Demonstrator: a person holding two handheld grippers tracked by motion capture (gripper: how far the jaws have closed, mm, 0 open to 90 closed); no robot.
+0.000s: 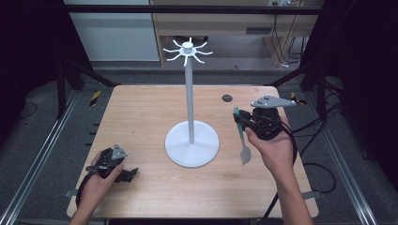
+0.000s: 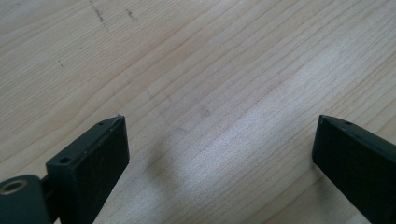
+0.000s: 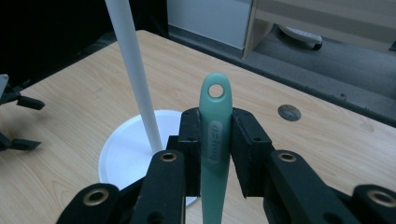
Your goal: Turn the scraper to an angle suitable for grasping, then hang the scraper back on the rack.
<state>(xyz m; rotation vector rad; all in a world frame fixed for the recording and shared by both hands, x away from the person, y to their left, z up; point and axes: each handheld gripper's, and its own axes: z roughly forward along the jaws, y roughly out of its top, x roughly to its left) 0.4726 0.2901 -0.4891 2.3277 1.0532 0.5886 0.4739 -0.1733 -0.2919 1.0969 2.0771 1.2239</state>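
Spatula held beside the hook stand, hanging hole uppermost.

One table, one white stand at its middle, one green spatula just right of the stand's base. The right gripper clamps the handle; likely next, lift the hole squarely onto a top hook. The left gripper, wide apart, rests left of the base.

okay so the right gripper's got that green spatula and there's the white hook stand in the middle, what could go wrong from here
1. The right gripper clamps the green spatula partway down its handle, with the blade hanging well below in the high view; it could swing or pivot in the grip.
2. The hole in the handle's end is small and the hooks are thin, so threading might miss.
3. The pole is tall and slim; a knock could rock the white stand.
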